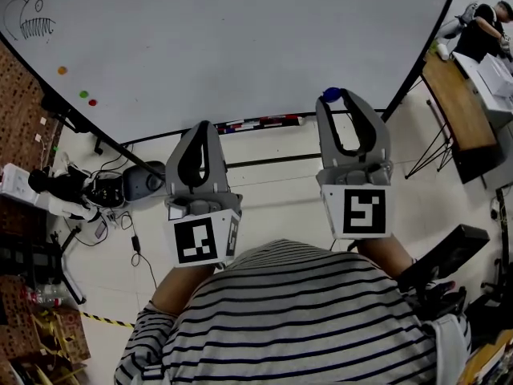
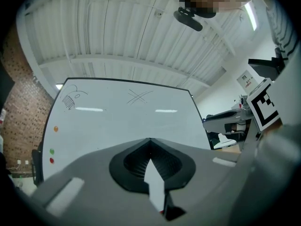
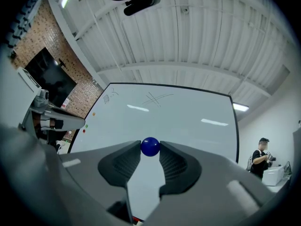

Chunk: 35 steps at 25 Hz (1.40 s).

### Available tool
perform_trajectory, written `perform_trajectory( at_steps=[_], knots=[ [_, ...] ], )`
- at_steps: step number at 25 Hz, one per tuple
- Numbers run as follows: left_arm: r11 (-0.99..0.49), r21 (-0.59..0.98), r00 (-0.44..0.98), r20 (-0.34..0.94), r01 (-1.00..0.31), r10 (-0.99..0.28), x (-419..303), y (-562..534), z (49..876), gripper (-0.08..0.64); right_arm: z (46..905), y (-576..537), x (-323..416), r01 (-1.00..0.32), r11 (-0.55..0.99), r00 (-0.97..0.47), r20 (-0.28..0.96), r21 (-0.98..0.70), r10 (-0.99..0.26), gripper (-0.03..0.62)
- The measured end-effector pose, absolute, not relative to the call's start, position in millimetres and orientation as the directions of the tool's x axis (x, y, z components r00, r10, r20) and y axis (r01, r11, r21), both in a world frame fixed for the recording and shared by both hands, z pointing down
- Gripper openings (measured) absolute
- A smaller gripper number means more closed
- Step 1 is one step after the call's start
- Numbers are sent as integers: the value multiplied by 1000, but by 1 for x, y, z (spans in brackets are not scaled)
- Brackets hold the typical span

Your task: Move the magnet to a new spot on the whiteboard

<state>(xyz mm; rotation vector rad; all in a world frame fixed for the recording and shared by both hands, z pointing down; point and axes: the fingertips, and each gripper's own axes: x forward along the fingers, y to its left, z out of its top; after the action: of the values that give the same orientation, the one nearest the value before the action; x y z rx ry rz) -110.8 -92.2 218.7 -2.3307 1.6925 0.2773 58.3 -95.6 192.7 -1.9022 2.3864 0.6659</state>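
Your right gripper (image 3: 150,150) pinches the blue magnet (image 3: 150,146) at its jaw tips, in front of the whiteboard (image 3: 178,112); left gripper (image 2: 150,142) is closed, empty. Press the magnet flat onto a bare patch before releasing

Bright overhead lighting streaks glare across the whiteboard (image 3: 178,117); fisheye edges darken and bend.

In the head view the blue magnet (image 1: 330,94) showed only as a sliver past the tips of the right claw (image 1: 339,95), and the whiteboard (image 1: 240,38) ran off the top edge. Its corner sketch (image 1: 30,21) and three coloured dots (image 1: 83,95) were too small to make out. In the left gripper view the left claw (image 2: 150,141) hid the board's lower edge.
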Motion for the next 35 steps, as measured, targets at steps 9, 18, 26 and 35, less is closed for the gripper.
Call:
perform_trajectory(
  at_steps=[9,18,26,35],
  knots=[
    [-304,-85,315,-286,-949,-905,-110,-97,224,15,195,-102,55,-930,178,-268,-264,322,-926,124],
    [-266,-78,277,-266,-961,-923,-96,-106,230,15,201,-118,66,-908,225,-322,-246,354,-914,124],
    [-226,-61,234,-229,-972,-945,-102,-130,248,15,205,-160,64,-891,250,-357,-244,378,-902,124],
    [-266,-69,275,-277,-961,-921,-135,-211,236,15,185,-248,36,-903,174,-296,-275,393,-915,124]
  ],
)
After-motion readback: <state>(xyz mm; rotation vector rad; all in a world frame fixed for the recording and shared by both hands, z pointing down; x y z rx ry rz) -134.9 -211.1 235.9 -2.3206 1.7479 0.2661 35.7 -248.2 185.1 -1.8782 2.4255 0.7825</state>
